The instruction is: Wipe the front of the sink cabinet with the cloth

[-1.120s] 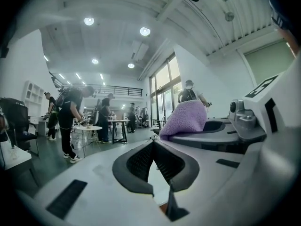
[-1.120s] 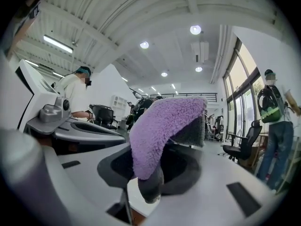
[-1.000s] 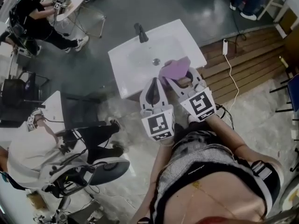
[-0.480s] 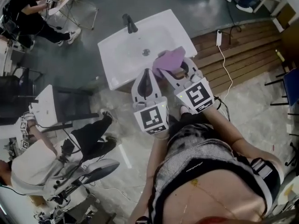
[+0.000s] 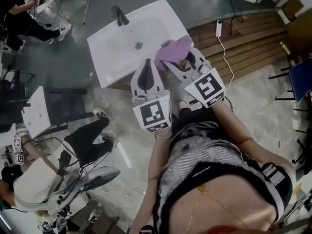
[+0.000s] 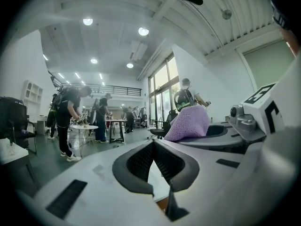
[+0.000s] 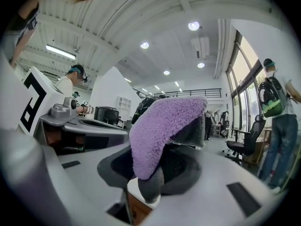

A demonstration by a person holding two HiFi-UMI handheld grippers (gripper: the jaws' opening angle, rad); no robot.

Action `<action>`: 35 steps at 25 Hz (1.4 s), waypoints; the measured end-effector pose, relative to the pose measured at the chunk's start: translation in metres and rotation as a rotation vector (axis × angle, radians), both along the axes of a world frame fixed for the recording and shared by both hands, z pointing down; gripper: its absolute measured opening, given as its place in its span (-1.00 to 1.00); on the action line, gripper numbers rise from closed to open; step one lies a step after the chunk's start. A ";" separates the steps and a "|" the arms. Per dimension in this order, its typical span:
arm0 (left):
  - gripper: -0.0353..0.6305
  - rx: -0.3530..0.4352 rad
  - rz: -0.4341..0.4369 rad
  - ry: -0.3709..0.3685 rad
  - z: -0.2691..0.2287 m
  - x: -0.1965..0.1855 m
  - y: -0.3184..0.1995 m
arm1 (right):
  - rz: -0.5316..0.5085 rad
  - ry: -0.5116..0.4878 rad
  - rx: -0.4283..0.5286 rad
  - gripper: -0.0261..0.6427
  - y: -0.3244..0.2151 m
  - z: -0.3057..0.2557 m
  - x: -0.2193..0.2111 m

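The white sink (image 5: 122, 45) with a black faucet (image 5: 118, 14) lies just ahead of me in the head view. A fluffy purple cloth (image 5: 174, 48) hangs over its front right corner, and my right gripper (image 5: 182, 58) is shut on it. In the right gripper view the cloth (image 7: 164, 121) drapes over the jaws of that gripper (image 7: 157, 161). A strip of the brown cabinet front (image 7: 138, 210) shows below. My left gripper (image 5: 145, 65) is beside it, at the sink's front edge. Its jaws meet at the tips with nothing in them (image 6: 153, 145).
Wooden decking (image 5: 243, 38) with a white power strip and cable (image 5: 219, 28) runs right of the sink. A seated person (image 5: 44, 174), a rolling chair (image 5: 95, 177) and a white table (image 5: 35, 112) fill the left. A blue chair (image 5: 300, 79) stands far right.
The head view has swung, so the sink now sits further left and higher. Both grippers keep their place at the sink's front edge, the cloth still held in the right one.
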State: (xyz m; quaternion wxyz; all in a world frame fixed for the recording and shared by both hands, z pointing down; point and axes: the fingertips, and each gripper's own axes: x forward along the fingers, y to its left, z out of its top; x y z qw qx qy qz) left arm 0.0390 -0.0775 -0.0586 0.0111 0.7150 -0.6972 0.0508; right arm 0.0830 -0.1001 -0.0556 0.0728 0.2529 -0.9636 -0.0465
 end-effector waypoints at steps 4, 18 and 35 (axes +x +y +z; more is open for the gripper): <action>-0.89 0.006 -0.013 -0.006 -0.003 0.005 0.003 | -0.009 -0.023 0.011 -0.42 0.002 -0.005 0.005; -0.89 0.017 -0.052 -0.012 -0.006 -0.006 0.016 | -0.027 -0.024 0.002 -0.42 0.012 -0.007 -0.007; -0.89 0.027 -0.066 -0.004 -0.009 -0.012 0.027 | -0.060 -0.006 -0.001 -0.42 0.035 -0.008 -0.018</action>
